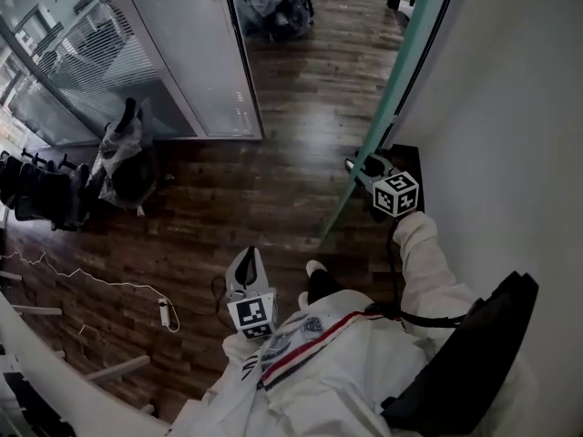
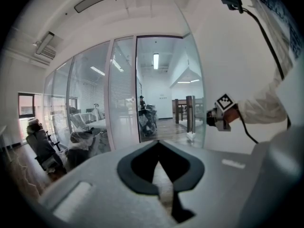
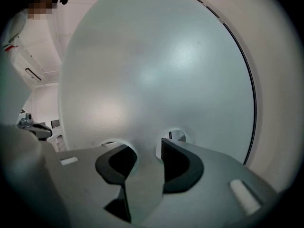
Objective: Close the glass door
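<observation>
head view: the glass door (image 1: pixel 393 89) stands open close to the white wall (image 1: pixel 510 107) on the right, and its teal edge slants down to the wood floor (image 1: pixel 291 126). the right gripper (image 1: pixel 357 166) sits at that edge, on the wall side. a broad bare run of floor lies between the door and the glass partition (image 1: pixel 137 62). plastic-wrapped chairs (image 1: pixel 123 157) crowd the left. a white power strip (image 1: pixel 165 313) with its cable lies near the left gripper (image 1: pixel 248 258), well apart from the door.

left gripper view: the left gripper (image 2: pixel 159 145) has its fingers together at the tips, with nothing between them. ahead, the doorway (image 2: pixel 159 94) is open, with the door's pane (image 2: pixel 192 89) at its right. the right gripper is beside the pane, and its marker cube (image 2: pixel 224 102) shows a black-and-white square pattern.

right gripper view: the right gripper (image 3: pixel 145 146) has its fingers apart, clamped on nothing. the tips are close up to the frosted pane (image 3: pixel 156 70), which fills the view. i cannot tell whether they touch it.
</observation>
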The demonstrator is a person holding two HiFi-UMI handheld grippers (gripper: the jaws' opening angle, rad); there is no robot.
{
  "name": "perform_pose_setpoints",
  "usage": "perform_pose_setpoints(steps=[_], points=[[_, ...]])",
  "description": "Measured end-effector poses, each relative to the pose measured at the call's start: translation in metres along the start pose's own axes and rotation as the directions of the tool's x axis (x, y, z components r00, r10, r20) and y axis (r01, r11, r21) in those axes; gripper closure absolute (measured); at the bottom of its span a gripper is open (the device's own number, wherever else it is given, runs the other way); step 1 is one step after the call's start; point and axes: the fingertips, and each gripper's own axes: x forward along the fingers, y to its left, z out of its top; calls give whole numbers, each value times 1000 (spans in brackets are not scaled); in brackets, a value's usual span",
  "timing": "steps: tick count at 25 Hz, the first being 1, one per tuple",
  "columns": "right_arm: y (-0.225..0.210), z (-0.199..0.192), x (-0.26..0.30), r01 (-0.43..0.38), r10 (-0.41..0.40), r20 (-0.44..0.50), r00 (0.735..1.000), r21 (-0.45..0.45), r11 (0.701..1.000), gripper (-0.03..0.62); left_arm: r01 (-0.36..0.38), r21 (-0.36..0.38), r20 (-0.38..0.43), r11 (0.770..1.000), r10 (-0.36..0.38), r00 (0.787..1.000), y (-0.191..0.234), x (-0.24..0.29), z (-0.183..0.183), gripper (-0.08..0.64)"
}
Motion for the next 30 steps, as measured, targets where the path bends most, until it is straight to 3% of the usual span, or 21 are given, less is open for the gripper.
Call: perform_pose_setpoints(steps=[7, 10, 16, 21, 30], points=[[10, 3, 39, -2, 1, -11, 1000, -32, 999, 448, -36, 7, -1, 999, 36, 999, 15, 8, 0, 558], [13, 5, 55, 32, -33, -4, 999, -37, 999, 451, -53, 4, -20, 999, 53, 998, 22, 15, -5, 558], [22, 14, 93, 65, -64, 39, 997, -26, 998, 451, -50, 12, -32, 999, 50, 998, 27, 50, -2, 558], [28, 20, 126, 45, -43, 38, 998, -45, 998, 454, -42, 20, -35, 999, 43, 998, 28, 80, 7, 558], [30, 34, 175, 61, -57, 59, 997, -68, 996, 460, -91, 38, -73, 995, 94, 993, 57, 122, 14, 558]])
